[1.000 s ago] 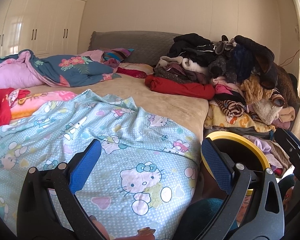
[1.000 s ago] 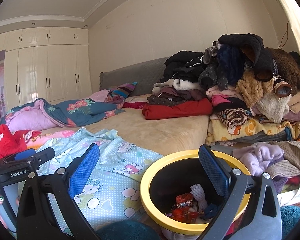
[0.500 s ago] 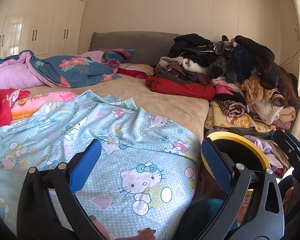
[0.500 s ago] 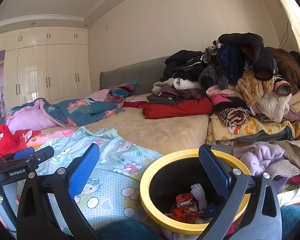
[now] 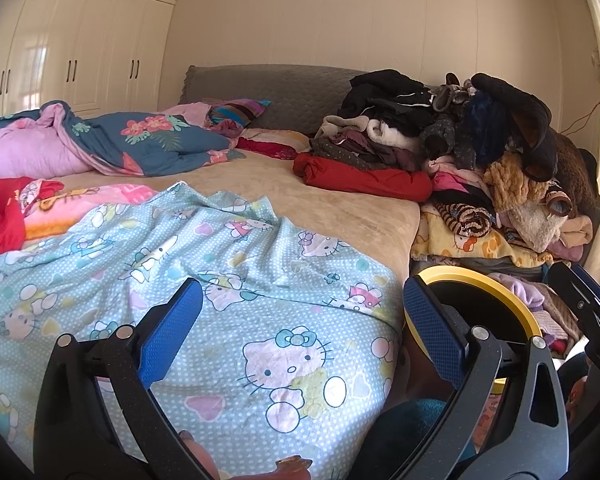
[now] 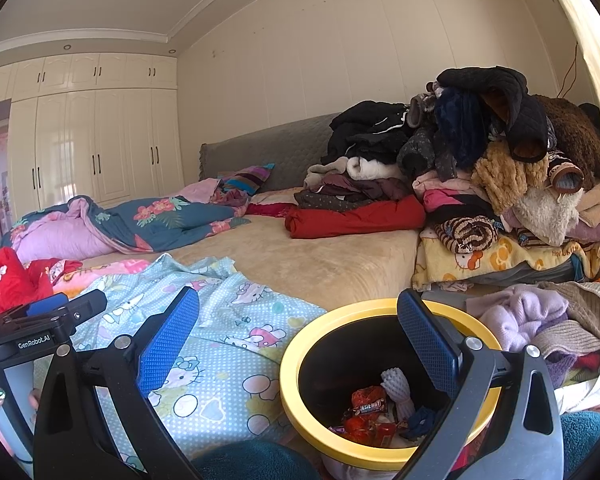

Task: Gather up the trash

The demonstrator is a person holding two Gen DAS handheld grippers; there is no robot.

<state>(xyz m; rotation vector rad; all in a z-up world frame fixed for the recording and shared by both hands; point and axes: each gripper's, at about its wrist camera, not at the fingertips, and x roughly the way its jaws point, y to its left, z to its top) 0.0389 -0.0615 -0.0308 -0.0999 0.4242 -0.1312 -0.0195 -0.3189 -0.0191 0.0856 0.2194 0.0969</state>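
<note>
— Where does the trash stand at this point?

— In the bin (image 6: 296,364), a black one with a yellow rim, on the floor just beside the right foot corner of the bed (image 6: 320,264). Red wrappers (image 6: 366,404) and a white ribbed piece (image 6: 398,390) lie at its bottom. It sits close to the bed edge, I judge, so anything picked off the covers needs only a short carry.

— And the right gripper (image 6: 296,336)?

— It hangs right over the bin mouth, jaws spread wide with nothing between them. That reads to me as a drop already made, or a pause above the target.

— The left gripper (image 5: 300,320)?

— Also wide open and empty, pointing across the cartoon-cat sheet (image 5: 228,300) at the foot of the bed, with the bin's rim just past its right finger. Held there, it faces the bedding where loose litter would most likely turn up.

— Is any left to collect?

— Hard to say. The sheet and the bare mattress look free of wrappers, but the clothes pile (image 5: 480,152) along the right edge of the bed could hide some, and a small brownish thing at the bottom edge of the left view is too cut off to name.
</note>
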